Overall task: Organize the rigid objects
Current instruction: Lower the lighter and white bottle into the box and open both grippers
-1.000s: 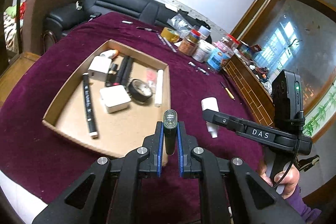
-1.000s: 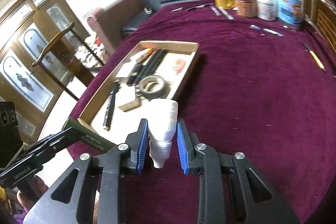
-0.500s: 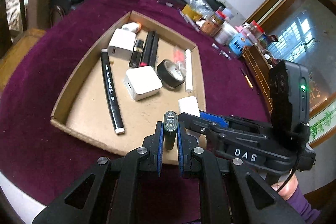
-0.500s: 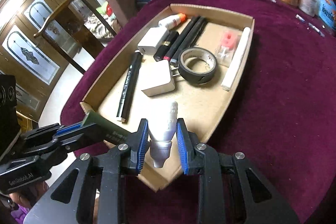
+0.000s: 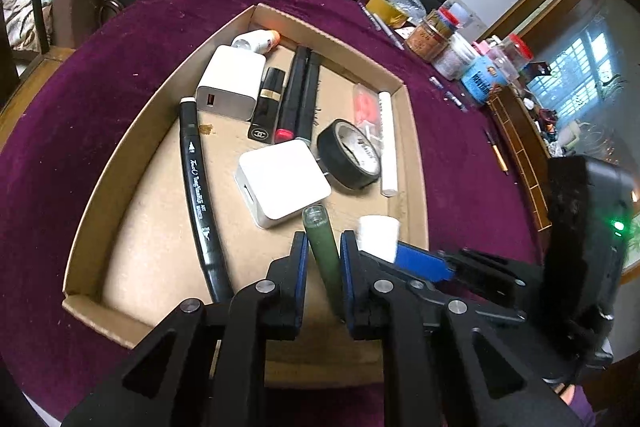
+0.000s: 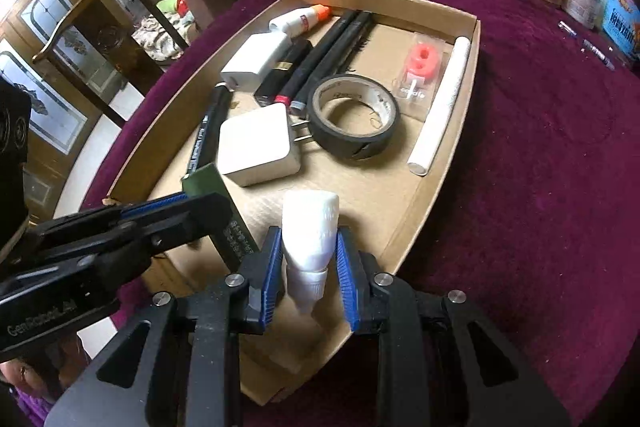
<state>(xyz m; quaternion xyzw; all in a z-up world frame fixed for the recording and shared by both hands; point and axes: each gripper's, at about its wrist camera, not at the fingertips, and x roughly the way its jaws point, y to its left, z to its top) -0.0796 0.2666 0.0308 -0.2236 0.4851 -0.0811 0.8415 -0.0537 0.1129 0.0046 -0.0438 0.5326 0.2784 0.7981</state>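
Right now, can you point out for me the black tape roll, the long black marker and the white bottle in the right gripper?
black tape roll [image 6: 354,143], right wrist view, on its outer black wall.
long black marker [image 5: 197,183], left wrist view, on the printed barrel.
white bottle [image 6: 310,231], right wrist view, on its body between the blue pads.

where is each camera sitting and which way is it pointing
Left wrist: rides the left gripper, looking forward and down into the cardboard tray; its fingers flank a green tube, and the right gripper shows alongside.
Right wrist: rides the right gripper, aimed into the same tray; its fingers flank a white bottle, with the left gripper at left.
Shared: tray, black tape roll, white charger.
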